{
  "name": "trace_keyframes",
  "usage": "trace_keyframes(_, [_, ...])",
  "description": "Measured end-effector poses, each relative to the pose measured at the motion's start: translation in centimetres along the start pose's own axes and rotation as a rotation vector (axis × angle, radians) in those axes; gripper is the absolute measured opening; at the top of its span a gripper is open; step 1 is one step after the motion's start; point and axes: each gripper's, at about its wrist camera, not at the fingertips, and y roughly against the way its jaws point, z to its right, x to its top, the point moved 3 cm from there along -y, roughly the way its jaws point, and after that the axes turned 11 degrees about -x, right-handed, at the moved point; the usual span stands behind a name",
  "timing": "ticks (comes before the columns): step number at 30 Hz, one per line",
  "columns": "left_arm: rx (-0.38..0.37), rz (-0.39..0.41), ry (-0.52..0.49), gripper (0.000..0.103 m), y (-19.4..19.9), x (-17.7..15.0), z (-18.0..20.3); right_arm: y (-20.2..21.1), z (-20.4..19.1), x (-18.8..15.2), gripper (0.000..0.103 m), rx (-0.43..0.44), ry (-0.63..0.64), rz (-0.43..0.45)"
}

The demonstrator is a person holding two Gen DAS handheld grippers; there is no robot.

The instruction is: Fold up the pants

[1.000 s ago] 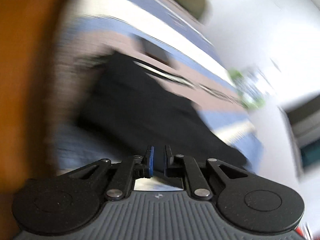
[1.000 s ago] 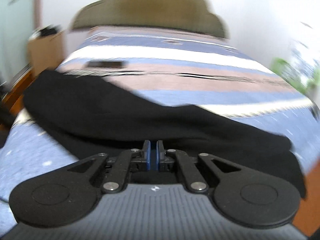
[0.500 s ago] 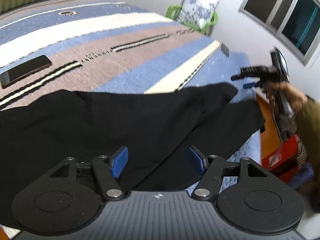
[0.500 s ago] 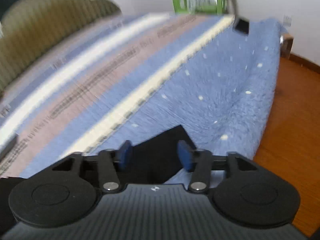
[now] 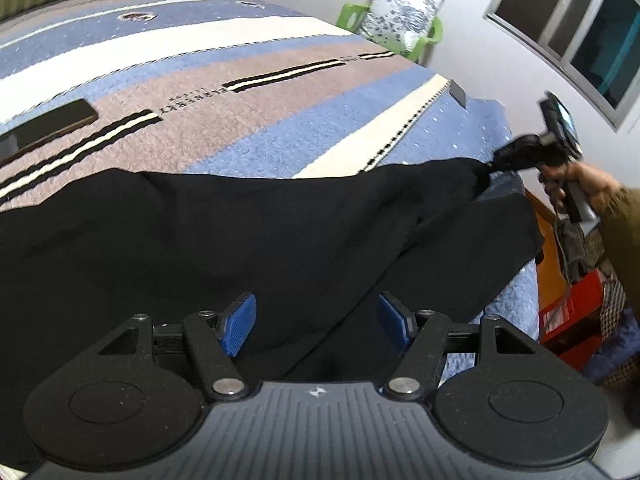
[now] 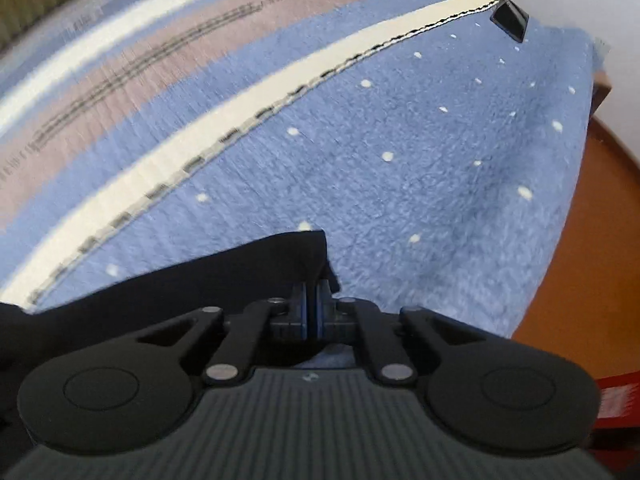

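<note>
Pinching the pants [image 6: 248,276] hem, right gripper [image 6: 311,308] just closed; left gripper [image 5: 316,322] gapes empty.

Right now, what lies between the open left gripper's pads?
Only the black pants, spread on the striped blanket; the left gripper hovers open over them, in the left wrist view.
</note>
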Motion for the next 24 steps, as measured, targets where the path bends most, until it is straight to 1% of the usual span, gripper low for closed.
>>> trace_keyframes(3, [-0.003, 0.003, 0.017, 0.067, 0.1, 0.1, -0.2, 1.4, 0.2, -0.4, 0.006, 0.010, -0.031, 0.042])
trace_keyframes(7, [0.019, 0.024, 0.035, 0.067, 0.7, 0.2, -0.3, 5.6, 0.7, -0.1, 0.006, 0.018, -0.076, 0.140])
trace_keyframes(10, [0.026, 0.041, 0.050, 0.067, 1.4, 0.1, -0.4, 10.6, 1.1, 0.3, 0.006, 0.035, -0.091, 0.234])
trace_keyframes(13, [0.025, 0.043, 0.065, 0.067, 1.9, 0.0, -0.5, 16.1, 1.5, 0.4, 0.006, 0.052, -0.096, 0.331])
trace_keyframes(16, [0.013, 0.035, 0.076, 0.068, 2.0, -0.3, -0.4, 19.9, 3.0, -0.5, 0.006, 0.070, -0.107, 0.390])
trace_keyframes(17, [0.013, 0.026, 0.074, 0.071, 1.8, -0.3, -0.4, 20.7, 3.6, -1.1, 0.006, 0.071, -0.108, 0.399])
trace_keyframes(18, [0.016, 0.018, 0.073, 0.071, 1.6, -0.4, -0.2, 20.9, 4.2, -1.7, 0.006, 0.064, -0.111, 0.397])
trace_keyframes(21, [0.009, 0.000, 0.063, 0.071, 1.4, -0.6, 0.2, 18.7, 6.3, -4.0, 0.006, 0.025, -0.159, 0.326])
trace_keyframes(23, [0.011, 0.001, 0.044, 0.071, 1.6, -0.6, 0.6, 17.1, 7.8, -6.1, 0.002, 0.035, -0.221, 0.296])
trace_keyframes(24, [0.014, 0.004, 0.032, 0.071, 1.7, -0.6, 0.8, 16.7, 8.6, -7.2, 0.002, 0.033, -0.255, 0.291])
